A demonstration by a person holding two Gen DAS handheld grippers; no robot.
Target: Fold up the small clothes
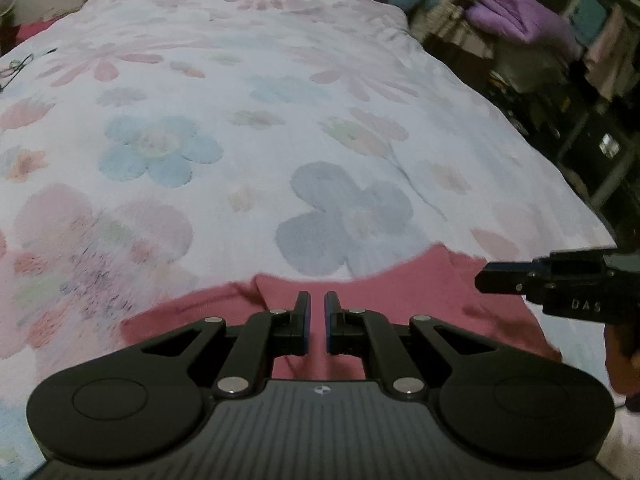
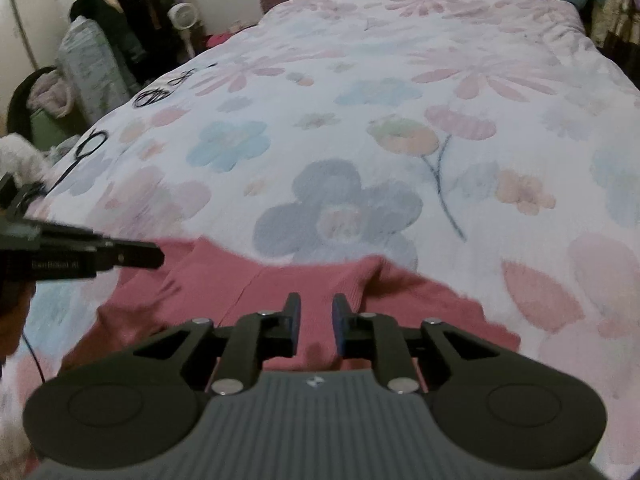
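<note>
**On the flowered bed, a pink garment under both claws**

Across the near edge of the bed (image 1: 248, 92) we see a pink garment (image 1: 420, 292) lying on the white bedspread with its pastel flower print. It is spread low in both wrist views, partly hidden behind our claws. From the right wrist view the cloth shows a ribbed texture, a seam running down it, and a raised fold near its upper edge.

Our left claw (image 1: 317, 322) hangs over the pink cloth with its jaws drawn almost together, only a narrow slit between the blue pads. We see no cloth pinched in that slit; the garment lies beneath it. We count this claw as closed and empty.

Our right claw (image 2: 316, 326) is over the same garment, farther along it. Its jaws stand a little apart, and the pink fabric shows through the gap behind them. The pads do not press on anything that we can make out, so we call it slightly open and holding nothing.

Each claw appears in the other's view: the right one enters from the right edge of the left wrist view, the left one from the left edge of the right wrist view, both just above the garment.

Black cables (image 2: 154, 96) lie looped on the bedspread at the far left. Purple folded cloth (image 1: 516, 12) sits beside the bed, beyond its right edge.
</note>
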